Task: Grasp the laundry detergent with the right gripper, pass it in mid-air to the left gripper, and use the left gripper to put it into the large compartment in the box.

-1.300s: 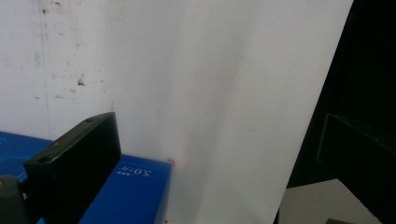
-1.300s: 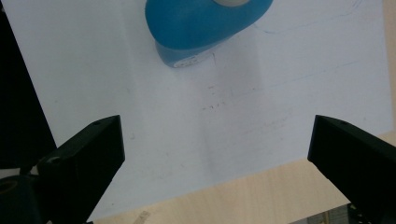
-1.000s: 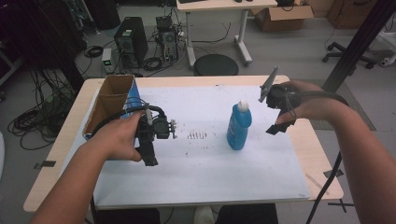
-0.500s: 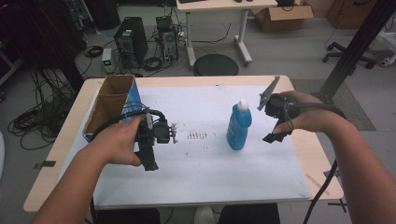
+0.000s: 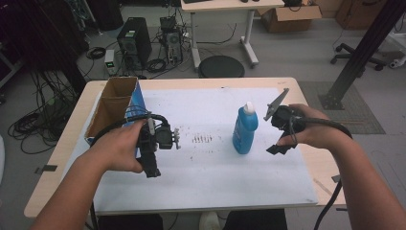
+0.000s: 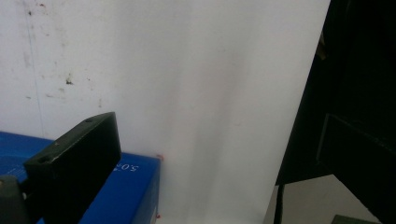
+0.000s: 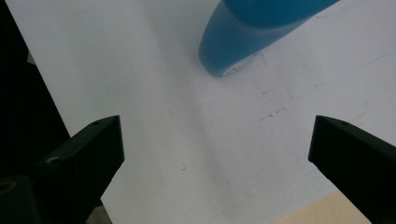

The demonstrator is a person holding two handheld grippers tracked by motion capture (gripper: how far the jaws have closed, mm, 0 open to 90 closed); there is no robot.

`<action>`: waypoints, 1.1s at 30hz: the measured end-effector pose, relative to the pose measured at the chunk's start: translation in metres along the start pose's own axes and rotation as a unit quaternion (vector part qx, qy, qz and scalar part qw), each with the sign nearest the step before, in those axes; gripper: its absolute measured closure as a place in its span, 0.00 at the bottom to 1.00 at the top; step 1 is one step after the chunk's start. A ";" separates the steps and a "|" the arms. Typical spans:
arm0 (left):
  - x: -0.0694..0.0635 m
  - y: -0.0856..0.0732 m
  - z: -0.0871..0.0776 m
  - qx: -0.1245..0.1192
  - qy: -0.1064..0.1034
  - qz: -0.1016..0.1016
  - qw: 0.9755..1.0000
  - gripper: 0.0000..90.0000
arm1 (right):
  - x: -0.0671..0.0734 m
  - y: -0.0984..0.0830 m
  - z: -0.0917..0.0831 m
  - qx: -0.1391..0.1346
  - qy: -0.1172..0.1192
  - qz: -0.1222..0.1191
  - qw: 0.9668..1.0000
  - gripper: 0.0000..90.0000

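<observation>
Blue bottle (image 5: 244, 130) upright mid-desk on the white sheet (image 5: 210, 167). Right hand-held gripper (image 5: 282, 129) just right of it, jaws spread wide, not touching. Left hand-held gripper (image 5: 154, 148) beside the blue box (image 5: 117, 103), also spread, gripping nothing.

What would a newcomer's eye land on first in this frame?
Probably the blue bottle with its white cap, standing upright right of centre on the white sheet. Next, the open right gripper held just beside it, not touching. At the sheet's left edge stands an open cardboard box with a blue side, next to the left gripper.
</observation>
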State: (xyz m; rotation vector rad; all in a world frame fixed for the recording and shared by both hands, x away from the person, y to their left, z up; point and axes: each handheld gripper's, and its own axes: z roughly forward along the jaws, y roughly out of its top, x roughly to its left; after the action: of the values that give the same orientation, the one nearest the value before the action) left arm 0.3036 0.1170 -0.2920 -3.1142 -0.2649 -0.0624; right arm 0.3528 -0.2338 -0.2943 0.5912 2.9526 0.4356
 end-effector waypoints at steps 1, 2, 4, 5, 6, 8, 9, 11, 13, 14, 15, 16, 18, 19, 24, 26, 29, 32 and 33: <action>-0.001 0.001 0.000 0.000 0.000 0.001 1.000 0.00 | 0.001 -0.001 0.002 -0.002 0.000 0.003 1.000 0.04; -0.001 0.001 0.000 0.000 -0.001 0.002 1.000 0.00 | 0.003 -0.002 0.004 -0.002 -0.002 0.006 1.000 0.04; -0.002 0.002 0.000 0.000 0.000 0.004 1.000 0.00 | 0.005 -0.004 0.007 -0.011 -0.012 0.017 1.000 0.04; -0.002 0.003 0.000 0.000 -0.001 0.005 1.000 0.00 | 0.006 -0.004 0.008 -0.016 -0.012 0.022 1.000 0.04; -0.002 0.003 0.000 0.001 -0.001 0.006 1.000 0.00 | 0.008 -0.005 0.010 -0.022 -0.014 0.032 0.999 0.04; -0.003 0.004 -0.001 0.001 -0.001 0.007 1.000 0.00 | 0.010 -0.005 0.012 -0.034 -0.029 0.045 0.998 0.04; -0.003 0.004 -0.001 0.001 -0.001 0.007 1.000 0.00 | 0.010 -0.005 0.014 -0.037 -0.034 0.057 0.997 0.04; -0.003 0.003 0.000 -0.001 0.000 0.006 1.000 0.00 | 0.012 -0.005 0.016 -0.047 -0.036 0.070 0.996 0.04; -0.003 0.003 0.000 0.002 -0.001 0.007 1.000 0.00 | 0.013 -0.005 0.018 -0.061 -0.039 0.091 0.993 0.04; -0.003 0.003 0.000 0.002 -0.001 0.008 1.000 0.00 | 0.014 -0.005 0.019 -0.066 -0.039 0.098 0.992 0.04; -0.003 0.003 0.000 0.002 -0.001 0.008 1.000 0.00 | 0.015 -0.004 0.020 -0.072 -0.041 0.107 0.991 0.03; -0.003 0.003 0.001 0.002 -0.001 0.008 1.000 0.00 | 0.017 -0.004 0.023 -0.080 -0.049 0.125 0.988 0.03; -0.003 0.003 0.001 0.003 -0.001 0.009 1.000 0.00 | 0.019 -0.005 0.027 -0.093 -0.047 0.145 0.984 0.04; -0.003 0.003 0.001 0.003 -0.001 0.009 1.000 0.00 | 0.019 -0.005 0.027 -0.093 -0.047 0.145 0.984 0.04; -0.003 0.002 0.002 0.005 -0.001 0.010 1.000 0.00 | 0.019 -0.009 0.035 -0.109 -0.058 0.177 0.977 0.03; -0.003 0.002 0.003 0.005 -0.001 0.010 1.000 0.00 | 0.019 -0.011 0.038 -0.117 -0.057 0.187 0.974 0.03; -0.002 0.001 0.003 0.006 -0.001 0.010 1.000 0.00 | 0.021 -0.012 0.042 -0.127 -0.058 0.190 0.972 0.03; -0.002 0.001 0.003 0.005 0.000 0.009 1.000 0.00 | 0.023 -0.012 0.046 -0.140 -0.056 0.194 0.969 0.03; -0.002 0.002 0.003 0.006 0.000 0.010 1.000 0.00 | 0.024 -0.012 0.047 -0.145 -0.056 0.197 0.968 0.03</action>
State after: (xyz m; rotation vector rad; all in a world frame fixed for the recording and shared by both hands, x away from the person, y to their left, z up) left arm 0.3017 0.1151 -0.2951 -3.1041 -0.2329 -0.0610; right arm 0.3336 -0.2227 -0.3441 1.1203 2.5870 0.8201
